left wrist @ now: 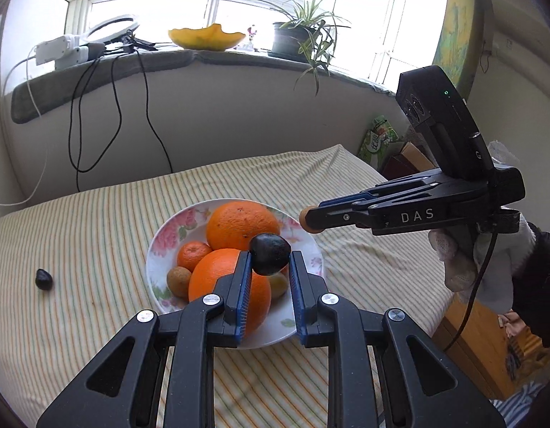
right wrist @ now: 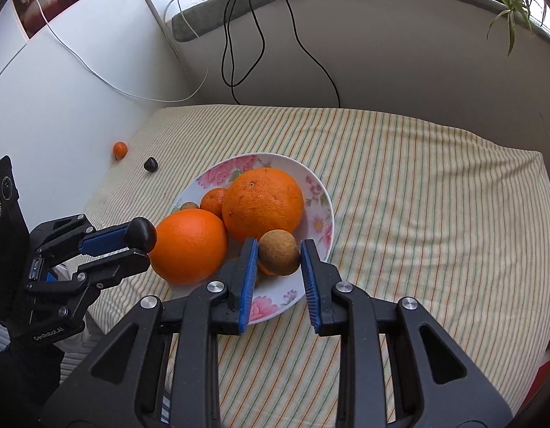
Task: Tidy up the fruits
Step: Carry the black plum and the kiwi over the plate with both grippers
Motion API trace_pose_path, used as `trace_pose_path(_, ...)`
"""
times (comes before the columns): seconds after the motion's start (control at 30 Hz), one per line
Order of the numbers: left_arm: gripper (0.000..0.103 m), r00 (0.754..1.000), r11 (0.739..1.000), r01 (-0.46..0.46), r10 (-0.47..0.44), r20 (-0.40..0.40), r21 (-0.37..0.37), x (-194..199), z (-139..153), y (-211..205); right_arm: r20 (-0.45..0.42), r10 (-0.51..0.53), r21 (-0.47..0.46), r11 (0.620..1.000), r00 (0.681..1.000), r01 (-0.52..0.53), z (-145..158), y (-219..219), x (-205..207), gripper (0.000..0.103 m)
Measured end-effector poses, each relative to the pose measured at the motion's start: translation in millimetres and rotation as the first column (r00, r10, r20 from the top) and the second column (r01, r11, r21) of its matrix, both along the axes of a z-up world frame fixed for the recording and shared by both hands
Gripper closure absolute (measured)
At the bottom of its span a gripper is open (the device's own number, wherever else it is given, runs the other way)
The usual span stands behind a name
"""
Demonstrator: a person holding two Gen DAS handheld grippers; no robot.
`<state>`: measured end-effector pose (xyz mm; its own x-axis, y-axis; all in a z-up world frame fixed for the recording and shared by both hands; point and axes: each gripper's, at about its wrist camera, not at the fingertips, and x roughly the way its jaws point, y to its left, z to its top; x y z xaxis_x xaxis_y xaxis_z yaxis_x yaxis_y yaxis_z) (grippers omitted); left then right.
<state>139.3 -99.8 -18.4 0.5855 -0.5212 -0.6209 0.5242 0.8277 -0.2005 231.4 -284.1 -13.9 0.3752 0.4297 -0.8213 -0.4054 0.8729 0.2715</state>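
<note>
Left wrist view: left gripper [left wrist: 268,262] pinches a dark fruit [left wrist: 270,254] above the plate [left wrist: 157,249]; right gripper [right wrist: 279,255] clamps a brown fruit [right wrist: 279,252] over plate's near rim. Risk: either rolls off the crowded pile w/ oranges [left wrist: 242,226] if dropped early

The plate [right wrist: 321,221] is crowded: two big oranges [right wrist: 262,208], a mandarin [right wrist: 213,201] and small brown fruits leave bare rim only at its right and near edges. Striped cloth [right wrist: 435,214] lies open across the frame's right half. At upper left, a dark fruit [right wrist: 150,164] and a small orange [right wrist: 120,149] sit near the wall.
</note>
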Motion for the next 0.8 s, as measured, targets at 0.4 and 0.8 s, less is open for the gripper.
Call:
trace_pose_path(0.4, 0.084, 0.999, 0.998, 0.037, -0.036, -0.019, 0.041, -6.0, -8.1, -27.6, -0.020, -0.010, 0.003, 1.000, 1.000, 0.010, -11.8, -2.0, 1.0, 0.077)
trace_pose_path(0.8, 0.083, 1.000, 0.998, 0.020, -0.019, -0.012, 0.066, -4.8, -6.7, -29.8, -0.027, 0.001, 0.003, 1.000, 1.000, -0.001, -17.4, 1.7, 4.7, 0.077)
